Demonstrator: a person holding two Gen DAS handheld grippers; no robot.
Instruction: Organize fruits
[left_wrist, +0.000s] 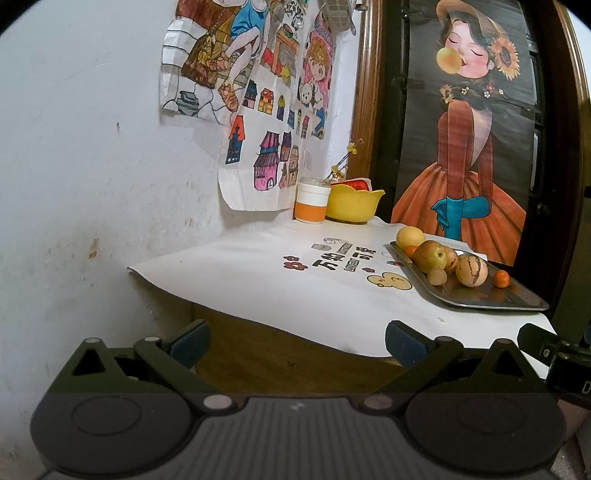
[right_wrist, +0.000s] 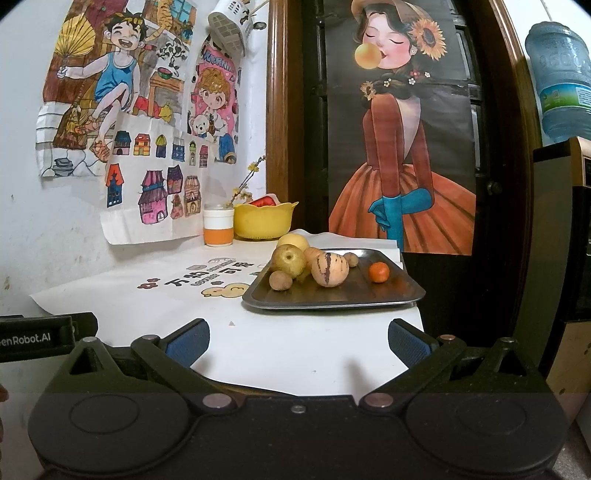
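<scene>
White cloth covers the table (right_wrist: 147, 306); fruits crowd the tray (right_wrist: 402, 291). Your left gripper (left_wrist: 297, 341) and right gripper (right_wrist: 298, 341) both gape empty; round fruit may roll when nudged.

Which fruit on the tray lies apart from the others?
The small orange tangerine on the tray. It sits alone toward the right side, while the other fruits cluster together at the left.
</scene>
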